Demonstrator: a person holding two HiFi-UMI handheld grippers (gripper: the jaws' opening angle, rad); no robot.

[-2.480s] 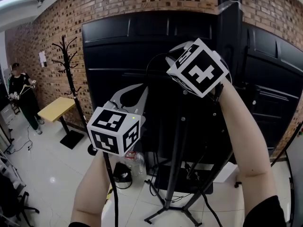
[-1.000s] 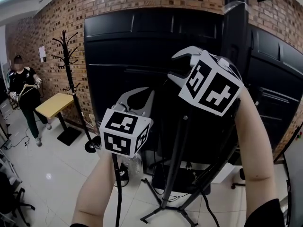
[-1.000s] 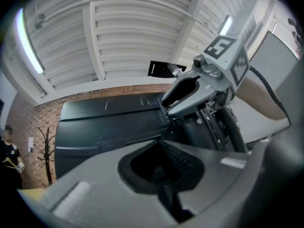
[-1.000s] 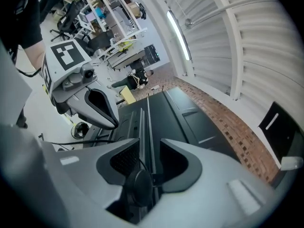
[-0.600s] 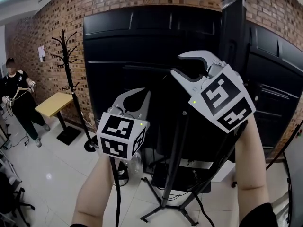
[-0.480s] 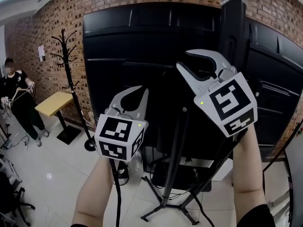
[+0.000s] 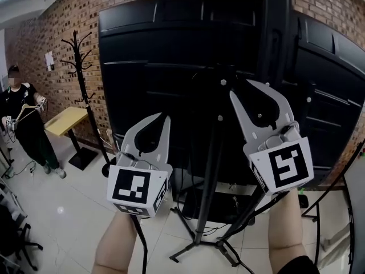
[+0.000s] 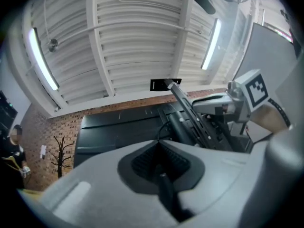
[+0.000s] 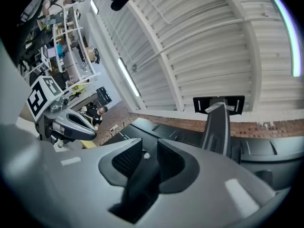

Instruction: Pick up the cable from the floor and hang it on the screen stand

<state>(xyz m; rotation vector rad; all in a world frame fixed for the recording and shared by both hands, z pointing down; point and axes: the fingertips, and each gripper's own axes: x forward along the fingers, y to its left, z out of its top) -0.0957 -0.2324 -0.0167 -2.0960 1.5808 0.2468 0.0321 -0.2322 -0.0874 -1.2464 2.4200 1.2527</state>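
A black cable hangs down from my left gripper, which is shut on it. In the left gripper view the cable lies pinched between the pads of that gripper. The black screen stand rises just beyond both grippers, with a thin cable loop at its top joint. To the right of the stand's pole, my right gripper points up at the screen's back. Its jaws have just been closing. In the right gripper view a narrow dark gap remains in the right gripper, and I see nothing held there.
Large black screen backs fill the brick wall side. The stand's tripod legs spread on the white floor among loose wires. At the left are a coat rack, a small yellow table and a person.
Both grippers have come down and back from the stand's top. The right gripper has rolled, and its wide-open jaws have narrowed. The left gripper keeps hold of the cable.
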